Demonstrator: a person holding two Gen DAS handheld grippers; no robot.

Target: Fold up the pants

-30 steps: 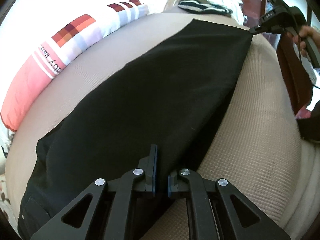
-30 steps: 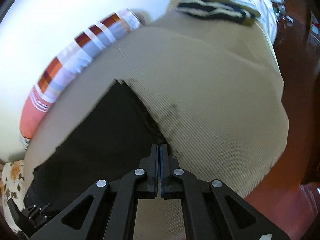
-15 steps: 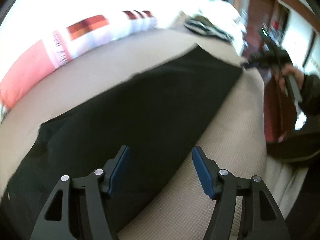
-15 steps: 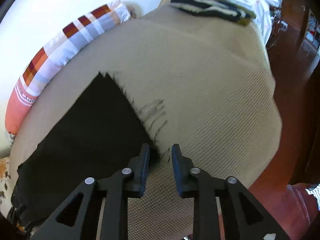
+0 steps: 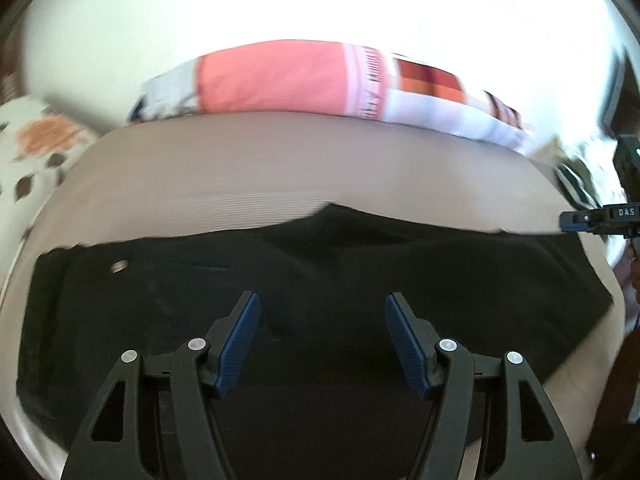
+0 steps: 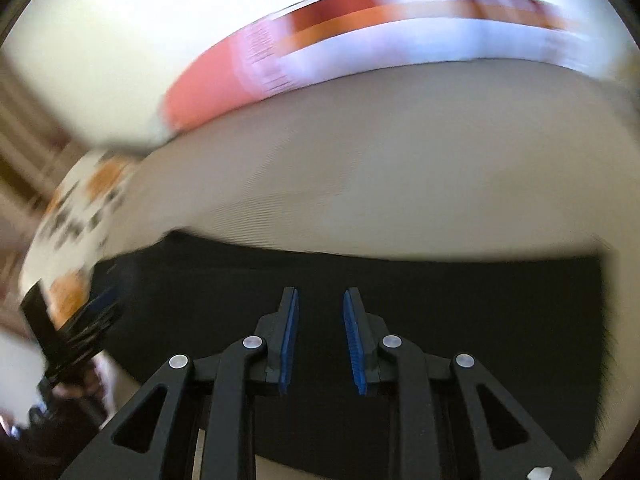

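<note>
Silver button (image 5: 119, 266), perhaps, left view only

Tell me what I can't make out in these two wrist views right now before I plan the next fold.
- Near edge of the black pants: left wrist view, hidden behind the left gripper.
- Right gripper seen from the left wrist view: cut off by the frame edge.
- Striped pillow print: right wrist view, motion blur.
- Pants hem fringe: right wrist view, blurred at the lens rim.
- Small round metal fastener: too small to identify.
</note>
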